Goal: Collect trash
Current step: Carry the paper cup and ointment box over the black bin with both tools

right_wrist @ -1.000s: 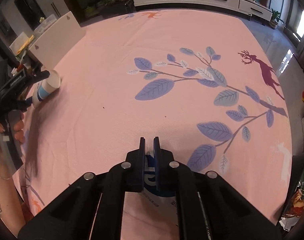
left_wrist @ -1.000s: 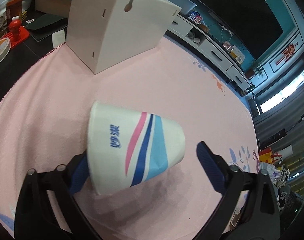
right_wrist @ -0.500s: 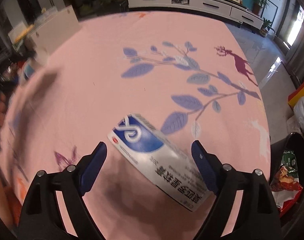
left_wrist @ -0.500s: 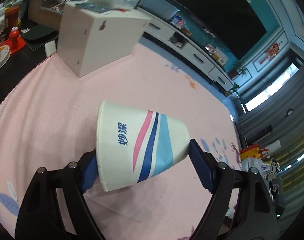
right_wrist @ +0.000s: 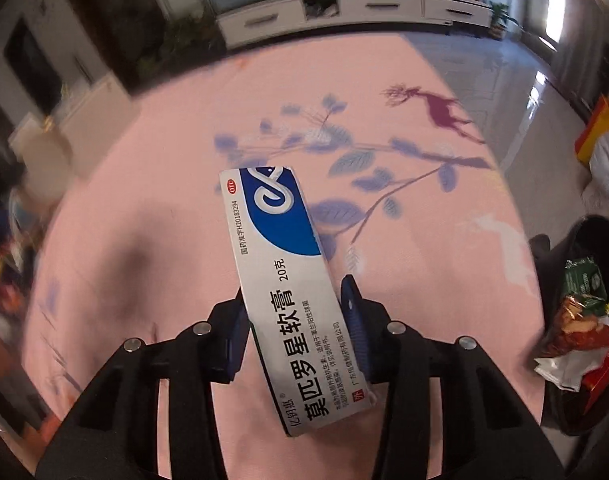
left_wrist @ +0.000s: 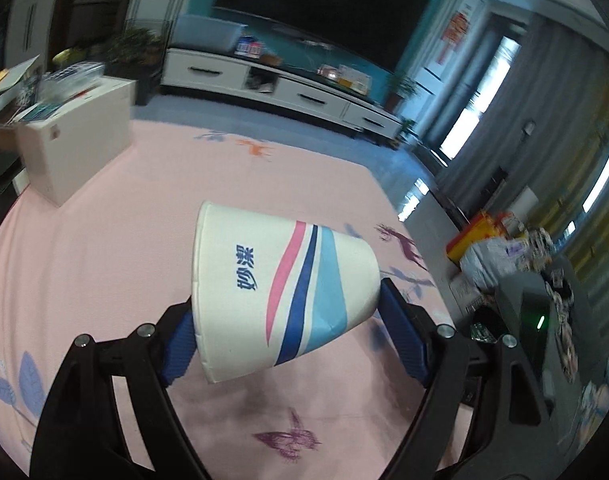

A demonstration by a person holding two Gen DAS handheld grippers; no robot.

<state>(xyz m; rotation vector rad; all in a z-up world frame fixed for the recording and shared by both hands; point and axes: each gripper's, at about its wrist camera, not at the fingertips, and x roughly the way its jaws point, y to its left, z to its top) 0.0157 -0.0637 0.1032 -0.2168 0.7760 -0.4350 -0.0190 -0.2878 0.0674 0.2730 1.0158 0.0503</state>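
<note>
Gripping, left gripper (left_wrist: 288, 332): a paper cup (left_wrist: 282, 294) is clamped between the blue pads, one pad at the rim end, the other at the base end.
Paper cup: white, printed with pink, dark blue and light blue stripes and blue characters; it is held on its side, clear of the pink cloth (left_wrist: 104, 264) seen below it.
Left view, beyond the cup: a white box (left_wrist: 78, 140) is set on the far left part of the cloth, with papers stacked on top; a white cabinet (left_wrist: 280, 92) is seen along the teal wall, under a dark screen (left_wrist: 324, 8).
Left view, right edge: bags and a bin are seen blurred; contents cannot be told.
Right gripper (right_wrist: 294, 322): its jaws have just been closing, and a medicine box (right_wrist: 284, 276) is now pinched between the pads by its long sides.
Medicine box: long, silver-white with a blue panel and black characters; it is pointed away from the gripper, lifted off the cloth.
Cloth, right view: pink, printed with blue leaves and a purple deer (right_wrist: 436, 106).
Bin (right_wrist: 576, 320): dark, placed just past the right edge of the cloth; wrappers are seen inside it.
</note>
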